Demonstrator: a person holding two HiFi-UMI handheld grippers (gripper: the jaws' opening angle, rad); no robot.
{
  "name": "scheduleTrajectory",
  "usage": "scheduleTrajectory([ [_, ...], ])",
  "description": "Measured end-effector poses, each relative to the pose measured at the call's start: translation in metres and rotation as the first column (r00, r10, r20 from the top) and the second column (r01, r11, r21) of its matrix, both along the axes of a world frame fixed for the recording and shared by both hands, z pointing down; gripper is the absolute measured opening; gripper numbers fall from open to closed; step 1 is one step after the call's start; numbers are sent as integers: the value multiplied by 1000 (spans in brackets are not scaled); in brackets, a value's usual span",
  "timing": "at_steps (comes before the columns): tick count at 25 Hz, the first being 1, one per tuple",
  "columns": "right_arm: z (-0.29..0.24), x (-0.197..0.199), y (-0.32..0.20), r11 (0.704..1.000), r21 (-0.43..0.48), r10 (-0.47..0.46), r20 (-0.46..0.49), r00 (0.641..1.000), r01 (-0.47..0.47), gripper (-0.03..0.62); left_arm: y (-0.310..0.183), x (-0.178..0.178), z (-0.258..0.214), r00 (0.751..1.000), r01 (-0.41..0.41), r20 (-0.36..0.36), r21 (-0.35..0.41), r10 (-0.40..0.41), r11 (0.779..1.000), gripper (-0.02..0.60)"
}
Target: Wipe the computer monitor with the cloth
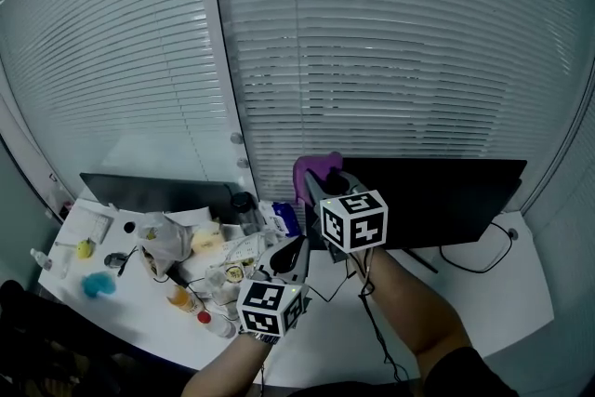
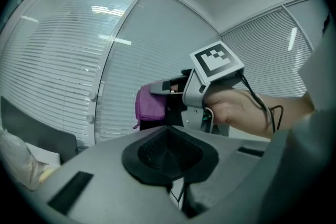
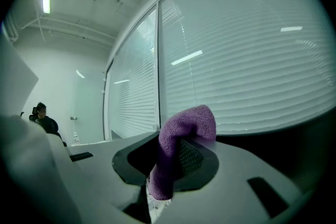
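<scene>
The right tongs point(image 1: 323, 184) clamp the purple cloth point(image 1: 314, 170), which sits at the upper left corner of the dark monitor point(image 1: 446, 195), apparently touching it. The left tongs point(image 1: 290, 254) are closed on nothing, above the worktop point(image 1: 325, 330).

Closed white blinds point(image 1: 372, 42) behind a cluttered white desk point(image 1: 516, 285), cool indoor light.
</scene>
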State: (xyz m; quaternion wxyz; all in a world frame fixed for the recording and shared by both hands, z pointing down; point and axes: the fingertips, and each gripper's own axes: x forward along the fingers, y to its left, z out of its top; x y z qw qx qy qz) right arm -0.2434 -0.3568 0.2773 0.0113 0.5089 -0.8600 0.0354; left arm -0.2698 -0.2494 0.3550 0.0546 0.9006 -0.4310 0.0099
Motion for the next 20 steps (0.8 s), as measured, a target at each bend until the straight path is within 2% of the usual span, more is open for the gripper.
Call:
scheduleTrajectory([
  [10, -4, -1, 6, 1000, 5, 12, -17, 1000, -11, 80, 7, -7, 2, 1000, 0, 3, -7, 0, 1000, 6],
  [20, -47, 22, 16, 992, 113, 67, -102, 993, -56, 80, 11, 7, -9, 999, -31, 13, 12, 31, 999, 6],
])
